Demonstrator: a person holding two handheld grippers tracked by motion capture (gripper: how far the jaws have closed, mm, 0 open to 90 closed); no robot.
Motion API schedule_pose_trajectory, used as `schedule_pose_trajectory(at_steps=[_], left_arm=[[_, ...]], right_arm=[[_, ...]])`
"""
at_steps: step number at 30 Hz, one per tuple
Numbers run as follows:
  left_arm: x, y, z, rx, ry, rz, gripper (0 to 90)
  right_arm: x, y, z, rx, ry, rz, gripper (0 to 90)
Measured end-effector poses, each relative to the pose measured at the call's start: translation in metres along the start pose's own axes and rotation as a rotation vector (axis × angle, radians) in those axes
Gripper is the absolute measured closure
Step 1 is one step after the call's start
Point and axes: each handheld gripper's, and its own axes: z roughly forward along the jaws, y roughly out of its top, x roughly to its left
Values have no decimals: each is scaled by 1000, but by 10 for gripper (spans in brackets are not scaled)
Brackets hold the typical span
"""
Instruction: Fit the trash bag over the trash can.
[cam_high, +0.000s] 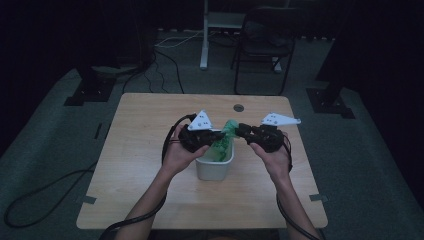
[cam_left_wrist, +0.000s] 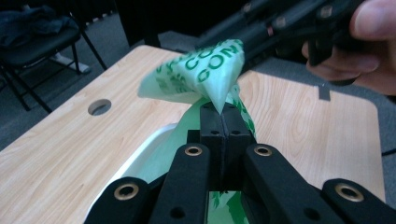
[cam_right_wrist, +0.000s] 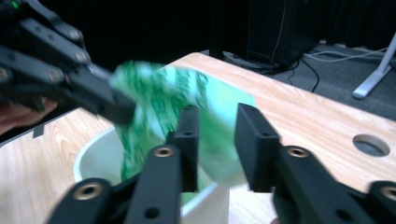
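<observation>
- Green bag (cam_left_wrist: 205, 77): a thin printed plastic film liner, half inside the small white bin (cam_high: 214, 169) that stands mid-bench, its upper part raised above the rim between the two tools.
- Handling, as a judgement: very light, limp and slippery. It will crumple, stretch or tear under a hard pull and offers no stiffness to push against.
- Grip point: take it by a gathered edge or fold near the mouth, never by the loose middle. A pinch across a doubled layer should slip less.
- Left hand-held gripper (cam_left_wrist: 222, 114): jaws clenched fully together on a pinch of the film, which fans out above the tips.
- Right hand-held gripper (cam_right_wrist: 217, 144): jaws parted with a clear gap. The film lies by the left-hand jaw, but the blur leaves any contact uncertain. Treat it as released.
- Bin: probably light and may lift or tip if the bag is drawn upward.
- Bench (cam_high: 150, 150): pale wood with a round hole (cam_high: 238, 107) near the far edge.
- View differences: the left gripper view gives the shut jaws and the green lettering. The right gripper view gives the gap between its jaws and the bin's interior wall. The high view gives both hands flanking the bin and its place on the bench.
</observation>
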Motion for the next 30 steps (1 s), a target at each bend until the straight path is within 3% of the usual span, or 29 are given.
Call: schedule_pose_trajectory(at_steps=[5, 9, 13, 16, 20, 22, 25, 30], left_arm=[[2, 0, -5, -22, 14, -2, 900], [1, 1, -7, -31, 23, 2, 900], [0, 1, -11, -44, 21, 15, 900], [-2, 0, -13, -49, 21, 22, 900], [-2, 1, -14, -60, 25, 27, 900], [-2, 1, -15, -64, 30, 30, 900], [-2, 1, -17, -67, 36, 30, 900], [-1, -1, -21, -69, 45, 28, 900]], right_arm=[[-5, -6, 0, -22, 36, 31, 560], [-5, -8, 2, -18, 58, 26, 494], [-4, -9, 3, -17, 43, 14, 441], [-13, -7, 4, -38, 42, 64, 378], [-22, -6, 13, -20, 132, 139, 373], [-25, -7, 19, 3, 189, 183, 395], [-30, -11, 25, 5, 278, 247, 521], [-30, -11, 25, -3, 329, 247, 865]])
